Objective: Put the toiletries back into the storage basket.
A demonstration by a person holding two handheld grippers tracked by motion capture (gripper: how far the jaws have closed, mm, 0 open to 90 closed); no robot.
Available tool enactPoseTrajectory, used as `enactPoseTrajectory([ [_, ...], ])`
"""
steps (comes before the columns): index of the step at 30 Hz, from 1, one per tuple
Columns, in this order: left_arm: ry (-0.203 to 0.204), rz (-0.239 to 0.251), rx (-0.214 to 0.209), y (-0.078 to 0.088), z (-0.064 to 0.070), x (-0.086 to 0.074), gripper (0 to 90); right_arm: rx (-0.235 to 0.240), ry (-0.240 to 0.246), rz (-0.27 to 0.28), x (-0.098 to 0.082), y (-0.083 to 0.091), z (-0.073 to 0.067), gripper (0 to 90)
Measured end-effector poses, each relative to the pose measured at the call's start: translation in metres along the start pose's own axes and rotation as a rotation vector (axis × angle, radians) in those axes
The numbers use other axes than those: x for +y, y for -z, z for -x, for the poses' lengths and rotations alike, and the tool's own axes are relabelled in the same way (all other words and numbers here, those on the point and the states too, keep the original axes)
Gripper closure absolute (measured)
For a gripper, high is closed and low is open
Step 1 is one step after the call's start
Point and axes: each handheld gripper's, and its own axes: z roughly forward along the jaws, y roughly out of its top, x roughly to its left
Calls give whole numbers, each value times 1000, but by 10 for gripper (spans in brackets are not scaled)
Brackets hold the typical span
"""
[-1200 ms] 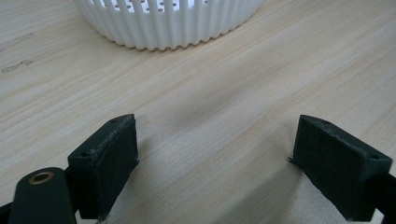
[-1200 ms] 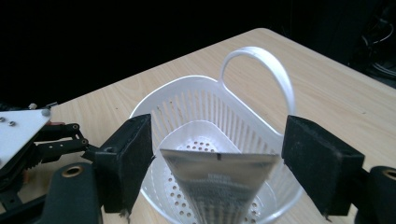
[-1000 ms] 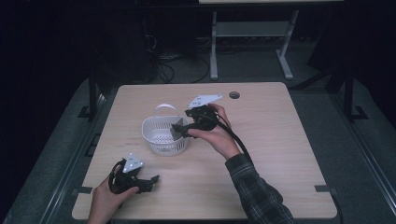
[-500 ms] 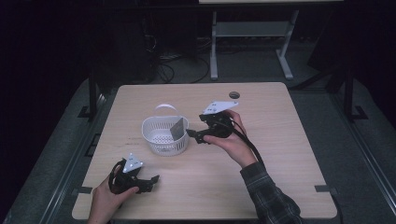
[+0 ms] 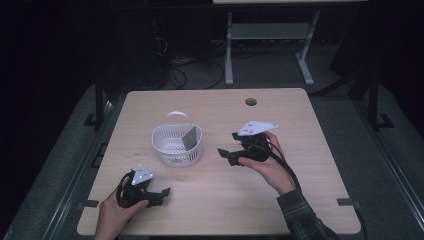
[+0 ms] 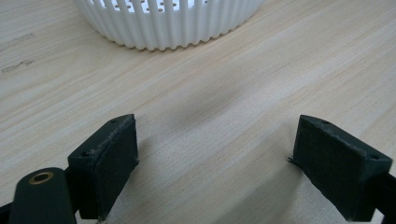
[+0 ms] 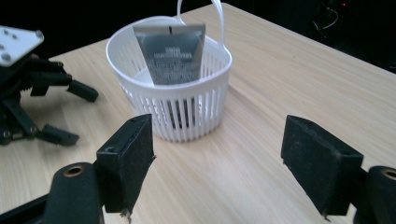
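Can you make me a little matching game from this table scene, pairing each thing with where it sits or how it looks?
Things:
1. white basket
2. grey tube
3. left claw
4. right claw

Descriptions:
A. open, to the right of the basket
B. leaning inside the basket
C. open, near the table's front edge
D. slotted sides, thin handle, standing on the table

Pairs: 1-D, 2-B, 3-C, 4-A
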Motion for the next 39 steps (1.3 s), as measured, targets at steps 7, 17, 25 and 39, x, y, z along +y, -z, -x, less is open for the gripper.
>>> enactPoseTrajectory([
  [7, 3, 3, -1, 0, 0, 0, 128, -26, -23, -8, -31, 20, 2, 248],
  [17, -1, 1, -1, 0, 0, 0, 129, -60, -75, -57, -82, 39, 8, 250],
  [25, -1, 1, -1, 0, 0, -1, 129, -96, -105, -116, -116, 54, 12, 244],
  [39, -1, 0, -1, 0, 0, -1, 129, -168, -133, -220, -155, 64, 19, 229],
])
